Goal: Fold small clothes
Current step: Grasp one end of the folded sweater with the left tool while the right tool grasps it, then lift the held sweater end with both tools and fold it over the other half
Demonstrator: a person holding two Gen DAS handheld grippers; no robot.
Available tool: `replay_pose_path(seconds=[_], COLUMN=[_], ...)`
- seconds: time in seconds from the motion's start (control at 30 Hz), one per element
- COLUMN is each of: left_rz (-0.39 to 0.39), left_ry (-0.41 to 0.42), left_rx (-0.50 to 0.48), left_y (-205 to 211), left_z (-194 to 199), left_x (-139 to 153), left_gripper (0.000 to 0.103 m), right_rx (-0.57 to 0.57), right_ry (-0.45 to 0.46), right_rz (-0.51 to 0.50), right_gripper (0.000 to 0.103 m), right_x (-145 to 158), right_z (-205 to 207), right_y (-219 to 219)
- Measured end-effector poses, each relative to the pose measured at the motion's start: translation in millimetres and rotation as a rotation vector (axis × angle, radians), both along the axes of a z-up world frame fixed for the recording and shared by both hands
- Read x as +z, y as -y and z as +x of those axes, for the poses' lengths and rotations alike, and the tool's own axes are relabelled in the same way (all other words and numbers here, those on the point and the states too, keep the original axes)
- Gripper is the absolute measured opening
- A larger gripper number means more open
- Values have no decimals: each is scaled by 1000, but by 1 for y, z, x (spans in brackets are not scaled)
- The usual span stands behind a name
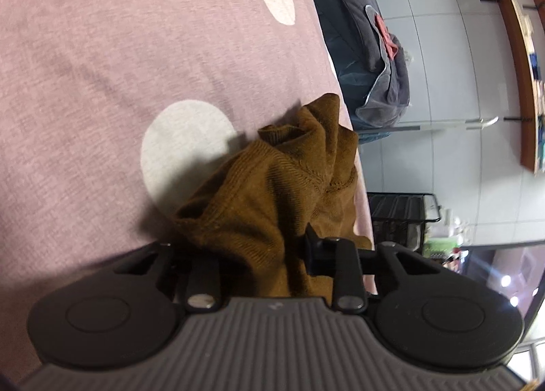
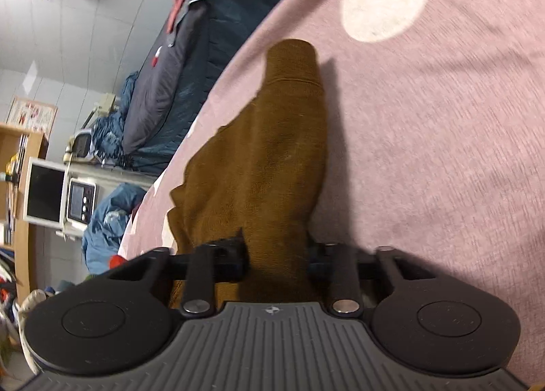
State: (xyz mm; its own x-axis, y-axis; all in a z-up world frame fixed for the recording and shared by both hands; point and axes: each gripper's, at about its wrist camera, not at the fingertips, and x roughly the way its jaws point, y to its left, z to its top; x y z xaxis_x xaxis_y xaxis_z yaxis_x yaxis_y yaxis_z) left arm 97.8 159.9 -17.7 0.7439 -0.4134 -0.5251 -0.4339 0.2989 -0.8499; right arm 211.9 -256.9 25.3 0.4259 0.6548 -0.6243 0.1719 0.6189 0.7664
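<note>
A small brown knitted garment [image 1: 272, 186] hangs bunched from my left gripper [image 1: 269, 254], which is shut on its cloth; the fingers are mostly hidden by folds. In the right wrist view the same brown garment [image 2: 272, 152] stretches away from my right gripper [image 2: 276, 254], which is shut on another part of it. A sleeve end [image 2: 293, 53] reaches toward the pink bedsheet [image 2: 442, 152]. The garment is lifted above the pink sheet with white dots [image 1: 102, 84], casting a shadow on it.
The sheet's edge runs beside the garment. Beyond it lies a dark blue and grey quilt [image 1: 371, 50] [image 2: 190, 60], a black wire basket [image 1: 398, 213], wooden shelves [image 1: 517, 60], a white appliance [image 2: 58, 196] and blue cloth [image 2: 109, 220] on the floor.
</note>
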Motion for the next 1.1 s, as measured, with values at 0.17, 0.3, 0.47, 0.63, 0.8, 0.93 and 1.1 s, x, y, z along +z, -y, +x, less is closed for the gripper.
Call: replay_pose_path(seconds=[0.17,0.3,0.47,0.63,0.8,0.93,1.1], left_rz=[72,135,169,231,238,218,178], left_ry=[-16,-18,4,42,88,148,244], left_rx=[-42,-78,-110,-212,-340,-467,-625], left_y=[3,8,15,43,99,165,272], left_z=[7,9,9,11,14,21,36], left_x=[14,31,56,92,124,152,198], left_gripper=[24,21,20,20,20,20,20], right_rx=[-20,-5,0,-7,-55,-101,-183], right_ry=[-1,46,126,169,169,202,263], right_rz=[-23,-96,-151,-166,-168,-192,-270], right_gripper=[30,26,24,24,24,24,24], right_x=[4,21,50,78,107,143,200], right_z=[-5,-6,-10,-19,-34,-44,-58], right_y=[-1,-13,-19,-1,54,112,199])
